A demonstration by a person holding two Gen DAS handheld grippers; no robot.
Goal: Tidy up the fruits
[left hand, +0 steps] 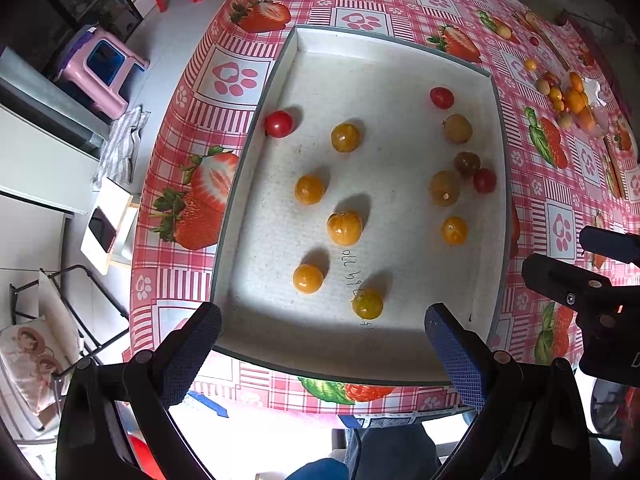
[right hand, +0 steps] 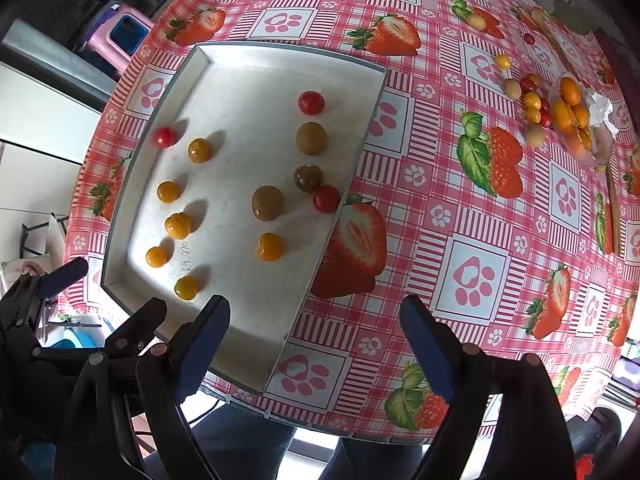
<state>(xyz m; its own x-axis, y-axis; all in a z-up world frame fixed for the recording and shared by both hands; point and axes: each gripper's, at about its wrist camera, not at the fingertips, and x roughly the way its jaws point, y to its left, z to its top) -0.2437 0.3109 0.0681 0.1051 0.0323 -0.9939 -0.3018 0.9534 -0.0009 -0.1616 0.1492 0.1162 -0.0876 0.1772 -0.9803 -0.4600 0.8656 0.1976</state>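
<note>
Left wrist: tray (left hand: 494,92) runs lengthwise away; both jaws spread, empty.

Illegible handwriting on tray (left hand: 400,60) floor

The left claw (left hand: 322,340) hangs wide apart and empty over the near edge of a shallow white tray (left hand: 400,56) on the table (left hand: 236,80). Inside lie scattered orange fruits (left hand: 344,228), brownish-green fruits (left hand: 444,188) and red tomatoes (left hand: 279,123), while a loose fruit pile (left hand: 570,100) sits well apart at far right.
</note>
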